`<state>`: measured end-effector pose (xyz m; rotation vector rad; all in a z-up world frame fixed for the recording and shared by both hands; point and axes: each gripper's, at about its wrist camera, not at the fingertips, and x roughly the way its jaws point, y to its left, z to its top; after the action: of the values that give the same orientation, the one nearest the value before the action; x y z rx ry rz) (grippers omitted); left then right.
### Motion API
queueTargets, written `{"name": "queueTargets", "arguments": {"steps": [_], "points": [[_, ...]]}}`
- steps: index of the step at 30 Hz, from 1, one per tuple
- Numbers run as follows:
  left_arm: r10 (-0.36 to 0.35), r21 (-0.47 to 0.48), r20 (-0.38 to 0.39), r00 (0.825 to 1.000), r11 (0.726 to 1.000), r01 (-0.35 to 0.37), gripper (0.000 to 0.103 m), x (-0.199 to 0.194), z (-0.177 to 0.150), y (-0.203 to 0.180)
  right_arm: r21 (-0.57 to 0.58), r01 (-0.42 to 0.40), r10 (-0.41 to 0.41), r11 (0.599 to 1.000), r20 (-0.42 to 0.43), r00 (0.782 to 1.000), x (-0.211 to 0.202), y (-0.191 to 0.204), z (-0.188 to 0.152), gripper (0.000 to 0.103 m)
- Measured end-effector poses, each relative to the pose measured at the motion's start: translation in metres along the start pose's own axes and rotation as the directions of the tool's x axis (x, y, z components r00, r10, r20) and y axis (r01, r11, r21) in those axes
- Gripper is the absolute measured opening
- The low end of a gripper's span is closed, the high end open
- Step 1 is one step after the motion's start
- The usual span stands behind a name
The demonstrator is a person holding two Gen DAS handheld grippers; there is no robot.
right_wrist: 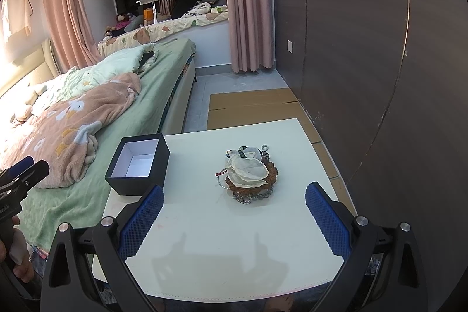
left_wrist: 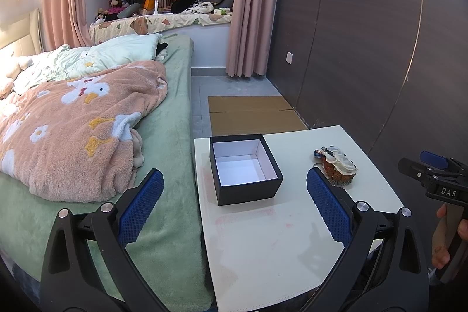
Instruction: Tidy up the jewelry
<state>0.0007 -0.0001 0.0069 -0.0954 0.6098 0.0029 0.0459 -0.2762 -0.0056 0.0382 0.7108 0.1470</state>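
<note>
Box: open black square cardboard box (left_wrist: 244, 168), white-lined, set on white surface (right_wrist: 234, 239).
Jewelry: tangled bead-and-chain heap (right_wrist: 248, 173), well apart from box.
Left claw (left_wrist: 234, 206): spread wide, nothing held.
Right claw (right_wrist: 234, 220): spread wide, nothing held.

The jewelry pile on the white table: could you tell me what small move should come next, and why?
Probably ease the right gripper forward and down onto the jewelry pile. Its fingers are open and empty, the pile lies straight ahead, and the black box is open and empty.
</note>
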Motion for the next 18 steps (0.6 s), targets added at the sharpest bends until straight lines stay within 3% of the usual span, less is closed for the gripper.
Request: {"name": "queueTargets", "arguments": {"steps": [8, 18], "points": [[-0.038, -0.022, -0.007, 0.999, 0.999, 0.038, 0.098, 0.010, 0.004, -0.010, 0.009, 0.011, -0.011, 1.000, 0.002, 1.000, 0.004, -0.005, 0.003, 0.095], [-0.108, -0.021, -0.027, 0.994, 0.994, 0.107, 0.098, 0.047, 0.014, -0.043, 0.133, 0.002, 0.000, 0.991, -0.016, 1.000, 0.017, -0.041, 0.017, 0.095]]}}
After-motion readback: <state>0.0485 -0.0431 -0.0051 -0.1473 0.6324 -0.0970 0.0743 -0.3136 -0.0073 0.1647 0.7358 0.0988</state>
